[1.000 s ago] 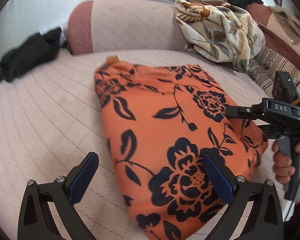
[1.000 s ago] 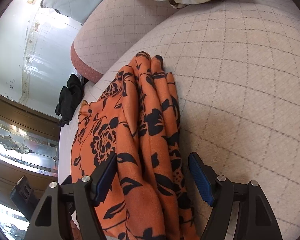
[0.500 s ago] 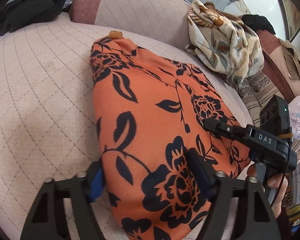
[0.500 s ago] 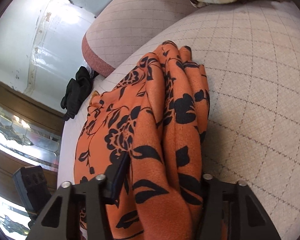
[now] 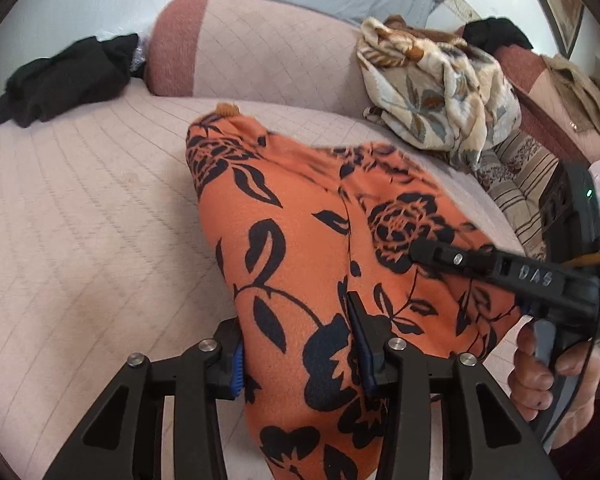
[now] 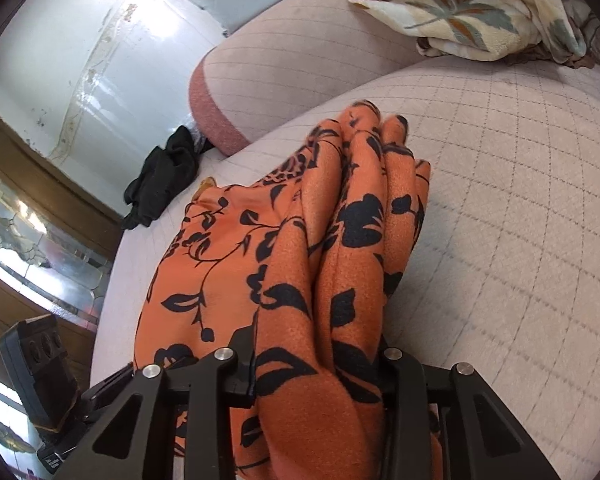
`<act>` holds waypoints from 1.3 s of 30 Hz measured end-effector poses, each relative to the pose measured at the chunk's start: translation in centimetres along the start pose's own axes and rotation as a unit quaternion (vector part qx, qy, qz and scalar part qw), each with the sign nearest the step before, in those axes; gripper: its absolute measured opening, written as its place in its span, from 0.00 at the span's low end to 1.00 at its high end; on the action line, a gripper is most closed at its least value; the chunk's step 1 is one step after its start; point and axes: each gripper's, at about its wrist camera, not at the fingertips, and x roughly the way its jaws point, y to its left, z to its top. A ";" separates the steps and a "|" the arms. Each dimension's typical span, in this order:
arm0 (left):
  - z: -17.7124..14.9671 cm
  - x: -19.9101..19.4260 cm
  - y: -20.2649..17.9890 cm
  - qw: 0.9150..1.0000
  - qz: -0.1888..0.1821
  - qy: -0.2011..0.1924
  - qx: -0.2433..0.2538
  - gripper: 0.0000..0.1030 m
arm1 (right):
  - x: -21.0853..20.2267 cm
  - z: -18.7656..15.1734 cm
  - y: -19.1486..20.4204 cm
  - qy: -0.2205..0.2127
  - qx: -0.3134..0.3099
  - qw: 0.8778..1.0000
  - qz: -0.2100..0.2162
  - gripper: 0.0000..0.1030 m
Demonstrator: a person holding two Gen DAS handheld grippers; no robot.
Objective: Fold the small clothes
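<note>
An orange garment with black flowers (image 5: 300, 232) lies folded on the pale quilted sofa seat (image 5: 80, 220). My left gripper (image 5: 300, 356) is shut on its near edge, cloth bunched between the blue-padded fingers. My right gripper (image 6: 320, 364) is shut on the thick stacked folds of the same garment (image 6: 332, 240) at its other near corner. The right gripper also shows in the left wrist view (image 5: 420, 252), at the garment's right side, held by a hand. The near end of the cloth is lifted slightly off the seat.
A cream floral blanket (image 5: 440, 92) is heaped on the sofa back at the right. A black garment (image 5: 60, 80) lies at the far left of the seat. A pink bolster cushion (image 5: 260, 52) runs along the back. Striped fabric (image 5: 528, 184) lies at the right.
Both grippers went from wide open around the garment's near corners to shut on the cloth. The gripped end has risen and bunched a little.
</note>
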 end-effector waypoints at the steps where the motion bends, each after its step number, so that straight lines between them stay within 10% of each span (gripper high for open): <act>1: -0.3 -1.0 0.2 1.000 0.002 -0.003 -0.005 0.42 | -0.2 -0.4 0.3 0.003 -0.005 1.000 0.001 0.35; 24: -9.7 -14.8 -0.5 0.999 0.049 -0.020 -0.009 0.42 | -8.8 -16.0 7.2 -0.013 -0.012 0.997 0.079 0.34; 39: -8.0 -17.3 0.5 0.997 0.062 -0.041 -0.028 0.42 | -9.4 -14.8 8.5 -0.033 -0.009 0.995 0.096 0.34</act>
